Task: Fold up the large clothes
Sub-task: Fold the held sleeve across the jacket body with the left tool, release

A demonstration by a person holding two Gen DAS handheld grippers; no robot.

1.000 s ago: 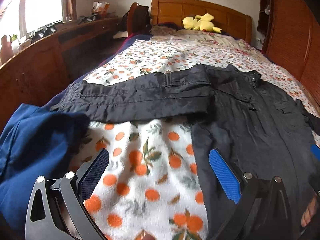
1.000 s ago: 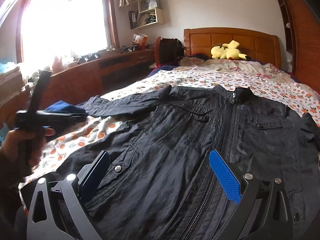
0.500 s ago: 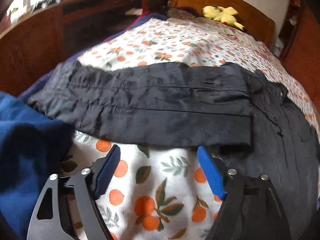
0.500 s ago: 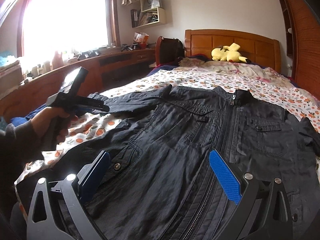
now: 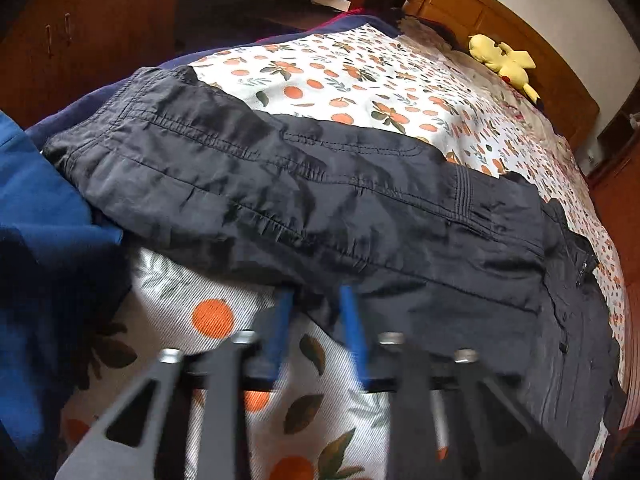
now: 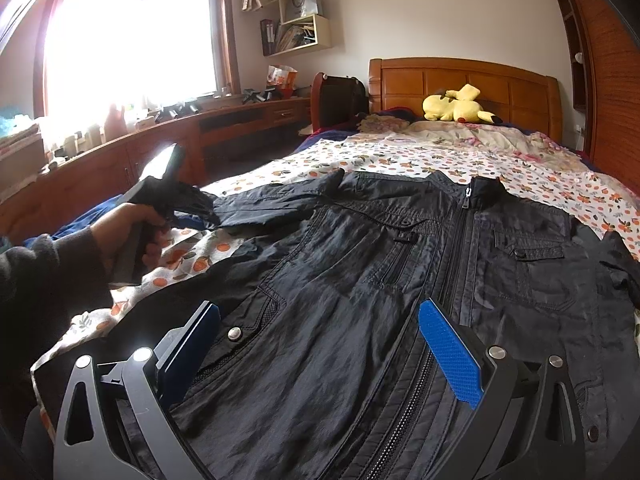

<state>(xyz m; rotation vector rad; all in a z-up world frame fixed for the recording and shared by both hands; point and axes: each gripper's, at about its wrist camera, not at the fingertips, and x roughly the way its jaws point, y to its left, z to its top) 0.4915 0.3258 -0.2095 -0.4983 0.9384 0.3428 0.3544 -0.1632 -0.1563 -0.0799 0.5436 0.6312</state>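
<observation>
Left gripper (image 5: pixel 316 304) jaws have just been closing on the black jacket's (image 6: pixel 400 280) sleeve (image 5: pixel 260 184) edge (soft, slippery); right gripper (image 6: pixel 320 356) jaws open.

Beyond my bed's wooden headboard (image 6: pixel 464 80) a pale wall (image 6: pixel 440 12) rises, while a bright window (image 6: pixel 132 36) glares far left above the long wooden cabinet (image 6: pixel 168 148).

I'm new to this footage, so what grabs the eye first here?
A black jacket lies spread, zipped, across the orange-print bedspread. The left gripper has just been closing on its sleeve edge. A yellow plush toy sits by the headboard.
</observation>
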